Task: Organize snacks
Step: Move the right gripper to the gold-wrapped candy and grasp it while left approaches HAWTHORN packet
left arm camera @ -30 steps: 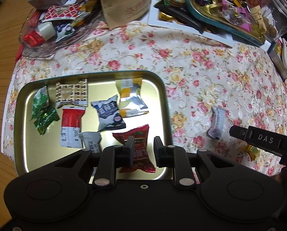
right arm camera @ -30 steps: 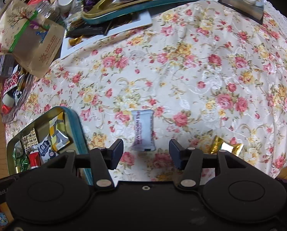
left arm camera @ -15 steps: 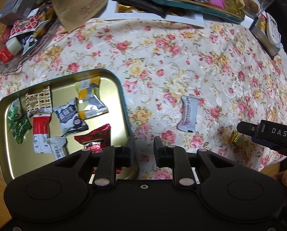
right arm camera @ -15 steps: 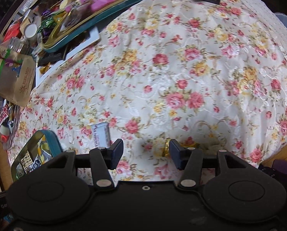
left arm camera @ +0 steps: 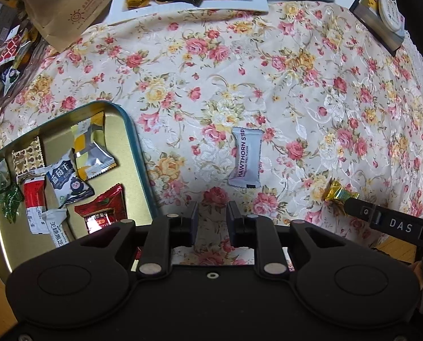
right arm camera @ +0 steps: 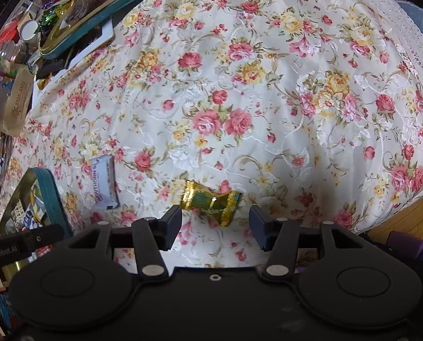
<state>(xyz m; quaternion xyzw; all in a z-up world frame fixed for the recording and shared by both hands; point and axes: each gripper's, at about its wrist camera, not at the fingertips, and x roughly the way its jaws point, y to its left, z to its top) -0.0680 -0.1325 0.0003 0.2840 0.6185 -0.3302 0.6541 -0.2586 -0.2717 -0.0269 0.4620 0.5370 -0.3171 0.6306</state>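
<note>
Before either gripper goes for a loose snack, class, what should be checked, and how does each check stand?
1. Left gripper empty, fingers apart: ok.
2. Right gripper empty, fingers apart: ok.
3. Gold candy in line with the right gap: ok.
4. Hawthorn strip packet in line with the left gap: not ok, it lies ahead and slightly right.
5. Tin tray has free room: ok.
6. Heights above the tablecloth: cannot tell.

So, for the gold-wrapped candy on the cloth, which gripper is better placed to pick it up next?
The right gripper. The gold-wrapped candy lies just ahead of its open fingers, roughly centred between them. The left gripper is narrower and lines up with the white hawthorn packet instead; the candy sits far to its side.
</note>
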